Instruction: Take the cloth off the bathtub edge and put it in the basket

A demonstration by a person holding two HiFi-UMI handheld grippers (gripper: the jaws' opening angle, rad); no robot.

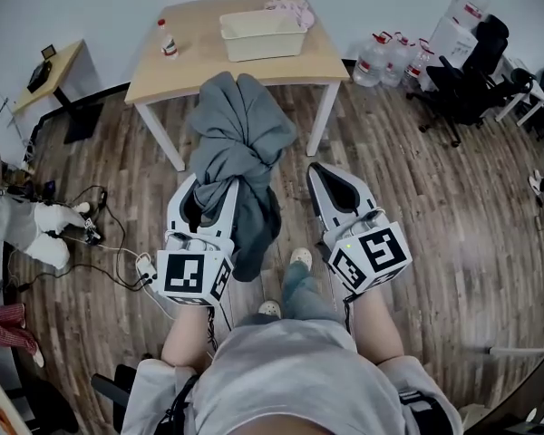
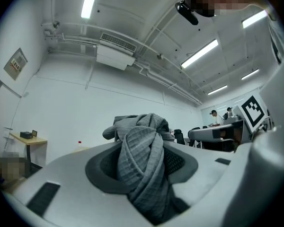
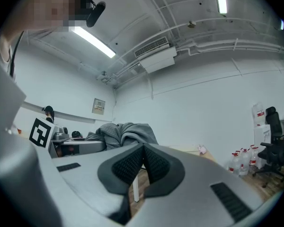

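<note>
A grey cloth [image 1: 238,143] hangs bunched and twisted from my left gripper [image 1: 210,188], held in the air in front of the wooden table [image 1: 154,75]. In the left gripper view the cloth [image 2: 143,160] fills the gap between the two pads, which press on it. My right gripper [image 1: 325,175] is level with the left one, to the right of the cloth and apart from it. Its pads [image 3: 132,164] meet with nothing between them. A cream basket [image 1: 263,34] stands on the table's far side, beyond the cloth.
A small bottle [image 1: 167,40] and a pink item [image 1: 292,9] are also on the table. Water jugs [image 1: 385,57] and black office chairs [image 1: 471,75] stand at the right. A side table [image 1: 50,71] and floor cables [image 1: 104,238] lie left.
</note>
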